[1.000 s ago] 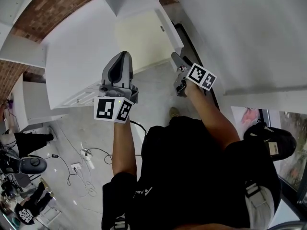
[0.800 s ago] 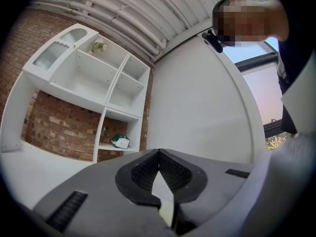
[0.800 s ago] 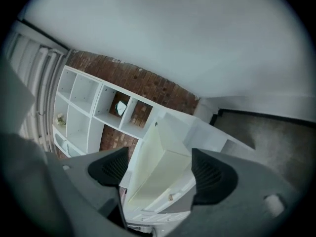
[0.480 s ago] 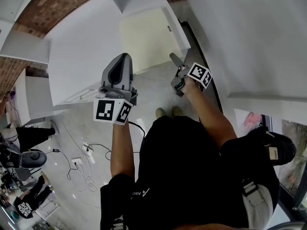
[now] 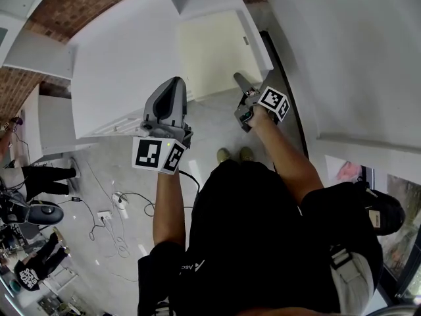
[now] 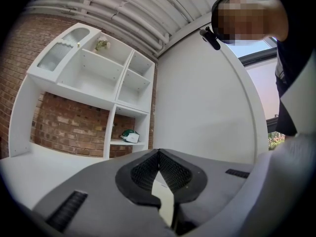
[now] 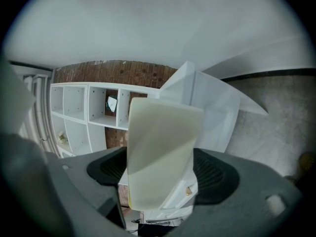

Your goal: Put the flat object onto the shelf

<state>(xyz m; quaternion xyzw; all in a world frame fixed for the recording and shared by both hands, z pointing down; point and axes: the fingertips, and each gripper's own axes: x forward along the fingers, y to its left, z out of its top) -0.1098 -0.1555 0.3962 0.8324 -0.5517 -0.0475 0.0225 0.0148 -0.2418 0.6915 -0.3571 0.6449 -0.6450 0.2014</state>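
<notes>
Against the brick wall, shelf: white, divided into open compartments.
Flat object: cream board, framed between the right jaws, its long axis pointed up and away toward the shelf.
Right gripper: jaws have just been opened wide, apparently clear of the board's edges.
Left gripper: jaws are closed together, empty.

The right claw, its jaws just opened wide, faces the pale yellow flat rectangular panel. The panel stands in the gap between the jaws, seemingly touching neither pad, and blocks the way straight ahead. A tall plain white cabinet side closes off the right.

Ahead of the left claw, jaws together, the way is open up to the white open-fronted shelf unit. One lower compartment holds a small green-and-white object.

The grey concrete floor gives room below, crossed at left by loose cables.
</notes>
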